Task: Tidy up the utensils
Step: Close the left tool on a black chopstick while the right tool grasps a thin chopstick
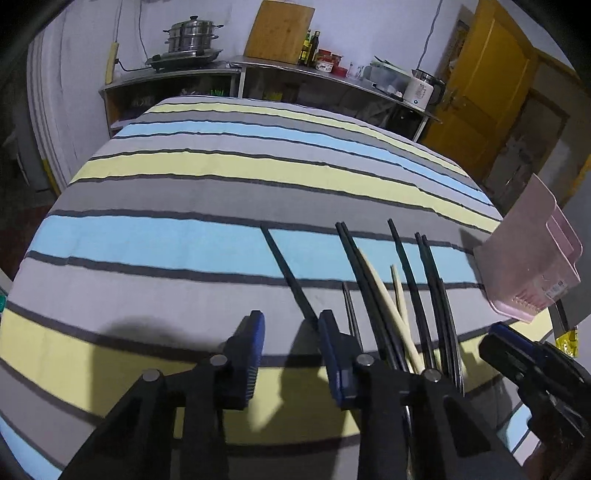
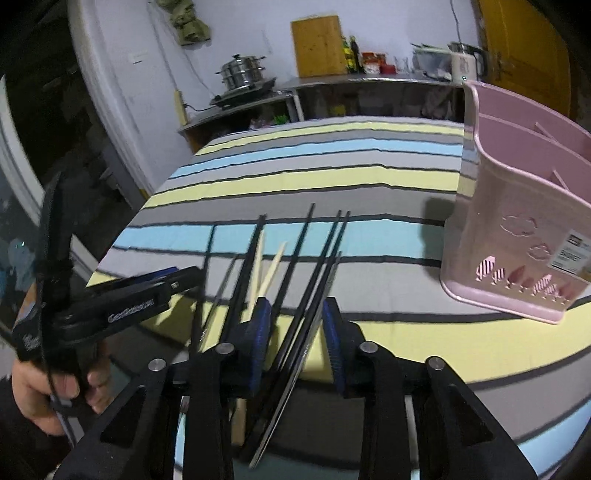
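Several black chopsticks (image 1: 406, 273) and two pale wooden ones (image 1: 384, 295) lie fanned on the striped cloth; they show in the right wrist view (image 2: 306, 254) too. A pink utensil holder (image 2: 517, 221) stands to their right, also in the left wrist view (image 1: 532, 266). My left gripper (image 1: 291, 332) is open and empty, just left of the chopsticks, next to a lone black chopstick (image 1: 284, 266). My right gripper (image 2: 297, 317) is open, low over the near ends of the black chopsticks, which pass between its fingers. It shows in the left wrist view (image 1: 524, 354).
The striped cloth (image 1: 221, 184) covers a table. A steel counter (image 1: 295, 70) at the back holds a steamer pot (image 1: 192, 35), cutting board (image 1: 280, 31), bottles and a kettle (image 1: 423, 86). A yellow door (image 1: 487, 85) is at right.
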The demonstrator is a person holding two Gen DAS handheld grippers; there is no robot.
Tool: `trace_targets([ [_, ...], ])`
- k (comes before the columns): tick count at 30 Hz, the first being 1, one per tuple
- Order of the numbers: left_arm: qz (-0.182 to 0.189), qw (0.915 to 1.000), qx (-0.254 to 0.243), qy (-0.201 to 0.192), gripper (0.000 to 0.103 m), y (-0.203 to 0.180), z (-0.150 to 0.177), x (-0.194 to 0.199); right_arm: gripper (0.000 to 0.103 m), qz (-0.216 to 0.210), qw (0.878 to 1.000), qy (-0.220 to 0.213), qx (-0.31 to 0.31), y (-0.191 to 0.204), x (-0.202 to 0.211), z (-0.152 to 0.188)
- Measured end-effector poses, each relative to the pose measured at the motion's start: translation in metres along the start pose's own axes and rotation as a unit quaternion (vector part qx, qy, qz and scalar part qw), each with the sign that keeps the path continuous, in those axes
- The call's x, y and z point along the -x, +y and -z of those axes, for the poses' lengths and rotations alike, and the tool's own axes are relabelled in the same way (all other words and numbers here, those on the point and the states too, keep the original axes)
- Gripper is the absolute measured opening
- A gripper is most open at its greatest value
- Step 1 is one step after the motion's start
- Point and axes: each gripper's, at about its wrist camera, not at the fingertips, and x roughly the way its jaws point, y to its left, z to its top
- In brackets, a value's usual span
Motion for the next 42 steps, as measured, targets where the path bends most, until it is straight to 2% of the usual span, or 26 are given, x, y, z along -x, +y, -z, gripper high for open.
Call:
trace_targets([
  [6, -0.01, 0.9999, -0.002, -0.006, 0.028, -0.002, -0.008, -0.009, 0.019, 0.015, 0.999, 0.029, -0.026, -0.018, -0.024, -0.008],
  [11, -0.052, 0.9973, -0.05, -0.008, 0.026, -0.016, -0.009, -0.015, 0.018, 0.014, 0.999, 0.039, -0.027, -0.021, -0.038, -0.01],
  [14, -0.058, 0.9966, -0.058, -0.01, 0.017, -0.014, -0.009, -0.015, 0.015, 0.011, 0.999, 0.037, -0.03, -0.023, -0.04, -0.01],
  [16, -0.048, 0.9975, -0.051, -0.01, 0.009, -0.007, -0.01, -0.013, 0.015, 0.006, 0.998, 0.037, -0.041, -0.024, -0.04, -0.009],
  [25, -0.031, 0.9988, -0.036, -0.01, 0.009, 0.001, -0.008, -0.01, 0.014, -0.009, 0.997, 0.028, -0.078, -0.038, -0.036, -0.016],
  [39, -0.063, 0.9945, -0.083, -0.015, 0.009, -0.013, -0.008, -0.015, 0.013, 0.055, 0.997, 0.049, -0.022, -0.021, -0.055, -0.025],
  [42, -0.06, 0.9943, -0.087, -0.011, 0.009, -0.012, -0.012, -0.017, 0.007, 0.066, 0.996, 0.054, -0.013, -0.02, -0.059, -0.028],
])
